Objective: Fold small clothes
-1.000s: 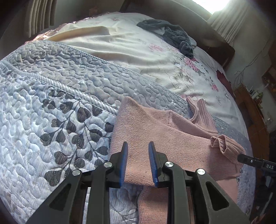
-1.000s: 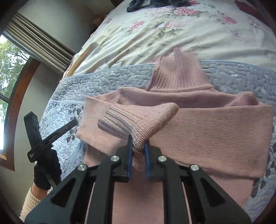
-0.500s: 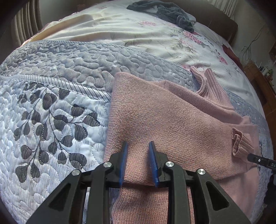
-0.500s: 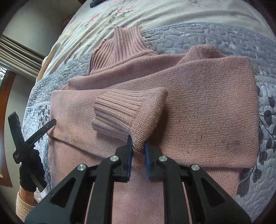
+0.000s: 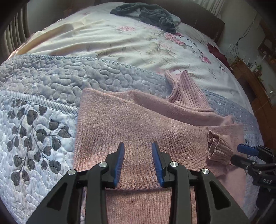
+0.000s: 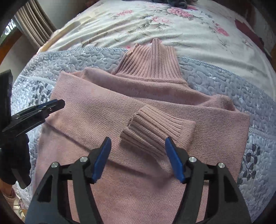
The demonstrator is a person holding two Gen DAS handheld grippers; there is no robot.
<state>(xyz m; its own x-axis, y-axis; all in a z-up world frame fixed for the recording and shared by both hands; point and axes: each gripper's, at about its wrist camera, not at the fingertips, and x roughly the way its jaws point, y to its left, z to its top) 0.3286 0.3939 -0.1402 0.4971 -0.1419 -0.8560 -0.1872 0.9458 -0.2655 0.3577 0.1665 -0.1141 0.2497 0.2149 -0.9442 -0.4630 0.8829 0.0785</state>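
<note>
- Letting go: the right gripper [image 6: 138, 160] now gapes wide — a second ago it pinched the cuff [image 6: 157, 131], which lies dropped on the sweater [image 6: 96, 113].
- Both sleeves look folded in; folding the body up seems next.
- Left gripper [image 5: 138, 162] hovers parted, empty, over the sweater on the quilt [image 5: 43, 96].
- Only the left view shows the grey clothes [image 5: 151, 15] beyond.

I saw soft, even daylight in both views, brightest on the floral sheet [image 5: 131, 39] far up the bed. Shadows were faint. Fisheye bending curved the quilt [image 6: 215, 77] and darkened the corners; the window [image 6: 9, 32] at the right view's edge was glary. Focus was crisp centrally.
</note>
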